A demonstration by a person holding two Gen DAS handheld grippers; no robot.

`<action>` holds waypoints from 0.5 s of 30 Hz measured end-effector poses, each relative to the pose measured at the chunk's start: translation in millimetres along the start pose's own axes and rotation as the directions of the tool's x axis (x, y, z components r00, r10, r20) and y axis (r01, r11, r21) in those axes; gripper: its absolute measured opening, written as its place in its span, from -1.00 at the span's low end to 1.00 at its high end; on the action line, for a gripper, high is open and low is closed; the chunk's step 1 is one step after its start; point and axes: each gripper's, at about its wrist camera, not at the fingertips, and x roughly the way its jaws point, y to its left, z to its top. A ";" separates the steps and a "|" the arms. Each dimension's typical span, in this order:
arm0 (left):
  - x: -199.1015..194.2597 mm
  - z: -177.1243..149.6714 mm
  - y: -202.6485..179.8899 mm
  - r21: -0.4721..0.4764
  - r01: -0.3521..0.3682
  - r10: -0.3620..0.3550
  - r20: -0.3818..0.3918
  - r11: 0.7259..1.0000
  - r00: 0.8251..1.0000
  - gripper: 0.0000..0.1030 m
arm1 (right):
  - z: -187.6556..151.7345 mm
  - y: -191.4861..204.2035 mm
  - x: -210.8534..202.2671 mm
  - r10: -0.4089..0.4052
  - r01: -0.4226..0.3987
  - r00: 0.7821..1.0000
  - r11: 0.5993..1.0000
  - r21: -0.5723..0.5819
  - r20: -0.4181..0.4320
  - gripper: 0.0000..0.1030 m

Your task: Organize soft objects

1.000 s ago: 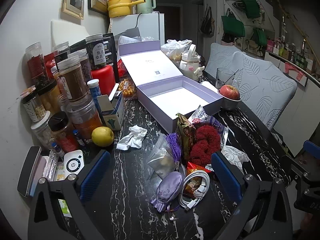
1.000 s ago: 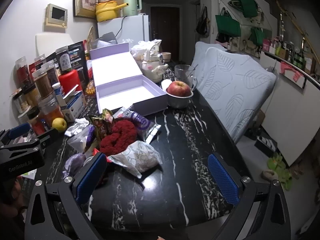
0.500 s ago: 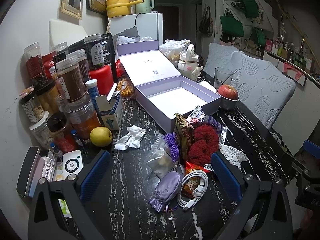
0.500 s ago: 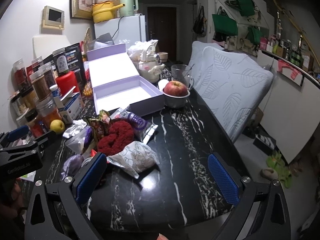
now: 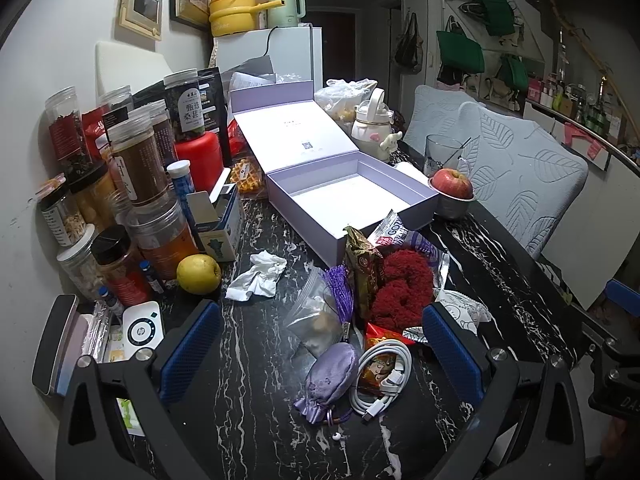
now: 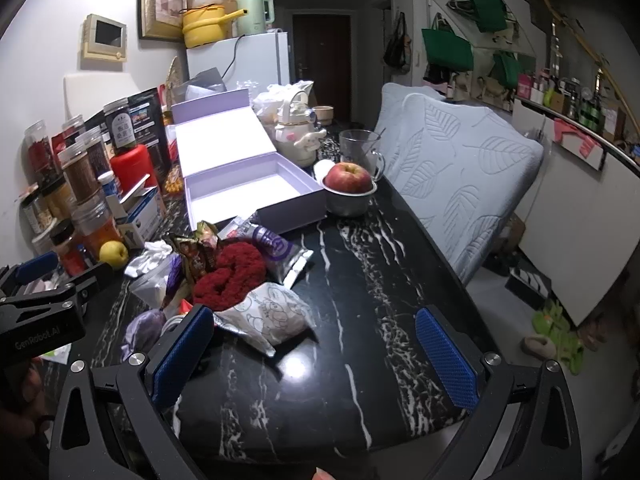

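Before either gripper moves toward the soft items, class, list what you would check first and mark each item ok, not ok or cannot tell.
1. Lilac box open and empty inside: ok.
2. Left gripper open, holding nothing: ok.
3. Right gripper open, holding nothing: ok.
4. Red scrunchie free of clutter: not ok, snack packets crowd it.
5. Purple pouch clear of the white cable: not ok, they lie side by side.
6. Pouch drawstring untangled: cannot tell.

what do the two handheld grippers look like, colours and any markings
Both are black frames with two wide-set fingers, each tipped with a blue textured pad and fixed with silver round bolts. The left gripper shows white "GenRobot.AI" lettering on its body in the right wrist view. The right gripper looks the same build.
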 end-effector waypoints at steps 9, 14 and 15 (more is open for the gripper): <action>-0.1 0.5 -0.1 -0.001 -0.001 0.001 0.000 1.000 1.000 0.99 | -0.3 -0.1 -0.5 0.001 -0.001 1.000 1.000 0.000 0.001 1.00; -3.1 1.0 -0.6 -0.004 0.002 -0.002 0.005 1.000 1.000 0.99 | -0.2 0.4 -0.5 0.001 -0.001 1.000 1.000 0.000 0.000 1.00; -3.2 1.1 -0.6 -0.005 0.003 -0.003 0.005 1.000 1.000 0.99 | -0.2 0.4 -0.5 0.001 -0.001 1.000 1.000 0.000 0.000 1.00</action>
